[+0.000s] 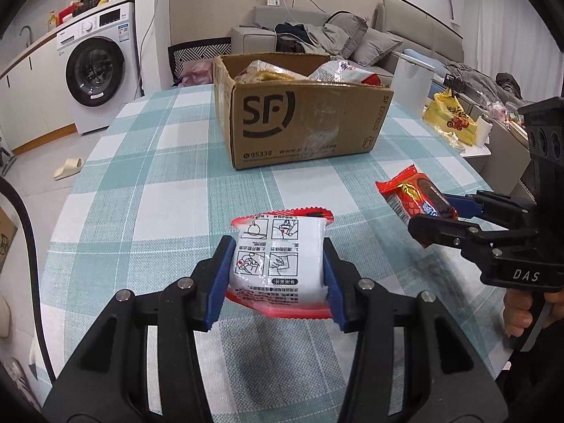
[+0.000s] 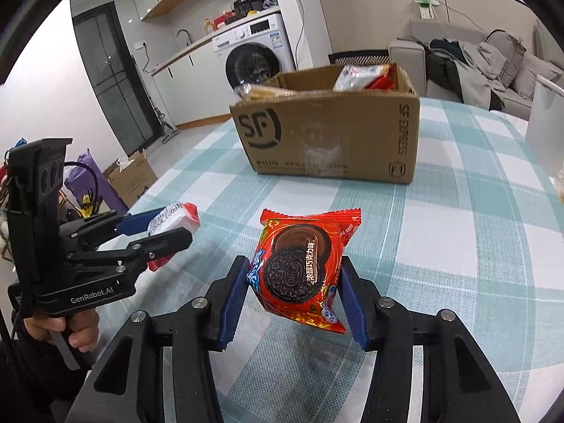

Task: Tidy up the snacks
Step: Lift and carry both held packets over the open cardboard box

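My left gripper (image 1: 276,264) is shut on a white snack packet with red edges (image 1: 278,257), held just above the checked tablecloth; it also shows in the right wrist view (image 2: 172,216). My right gripper (image 2: 292,282) is shut on a red chocolate cookie packet (image 2: 299,268), also seen at the right of the left wrist view (image 1: 416,197). An open SF cardboard box (image 1: 299,120) with several snack packets inside stands further back on the table (image 2: 331,134).
The round table has a teal and white checked cloth (image 1: 158,183). A white container (image 1: 412,83) and a yellow bag (image 1: 451,120) are at the right. A washing machine (image 1: 98,67) and a sofa (image 1: 335,35) stand beyond the table.
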### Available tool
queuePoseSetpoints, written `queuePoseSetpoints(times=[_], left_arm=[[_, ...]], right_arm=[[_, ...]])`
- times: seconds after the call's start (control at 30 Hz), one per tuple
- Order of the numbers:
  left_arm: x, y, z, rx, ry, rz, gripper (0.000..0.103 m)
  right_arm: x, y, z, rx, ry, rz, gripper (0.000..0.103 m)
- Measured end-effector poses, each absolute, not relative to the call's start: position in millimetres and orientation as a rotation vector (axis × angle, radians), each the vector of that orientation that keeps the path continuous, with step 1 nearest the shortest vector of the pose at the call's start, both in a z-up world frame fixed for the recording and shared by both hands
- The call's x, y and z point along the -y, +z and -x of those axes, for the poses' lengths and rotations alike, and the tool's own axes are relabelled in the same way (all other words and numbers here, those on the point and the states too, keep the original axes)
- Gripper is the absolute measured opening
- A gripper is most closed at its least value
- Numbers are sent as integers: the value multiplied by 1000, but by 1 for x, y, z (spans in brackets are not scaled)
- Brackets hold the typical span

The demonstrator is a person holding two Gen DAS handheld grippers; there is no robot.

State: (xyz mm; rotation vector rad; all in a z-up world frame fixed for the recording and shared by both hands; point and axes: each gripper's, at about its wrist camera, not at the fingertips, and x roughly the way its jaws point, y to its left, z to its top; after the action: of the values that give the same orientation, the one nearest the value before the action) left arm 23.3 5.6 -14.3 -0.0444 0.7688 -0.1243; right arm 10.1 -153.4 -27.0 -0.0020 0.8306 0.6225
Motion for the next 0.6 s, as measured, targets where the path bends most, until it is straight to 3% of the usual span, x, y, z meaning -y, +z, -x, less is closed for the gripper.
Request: queuePoseSetpoints(times=[0.6], left_arm=[[4,27,-47,-682,-120,35,45]], right_arm=[[163,21,-29,-716,610,-17,51]])
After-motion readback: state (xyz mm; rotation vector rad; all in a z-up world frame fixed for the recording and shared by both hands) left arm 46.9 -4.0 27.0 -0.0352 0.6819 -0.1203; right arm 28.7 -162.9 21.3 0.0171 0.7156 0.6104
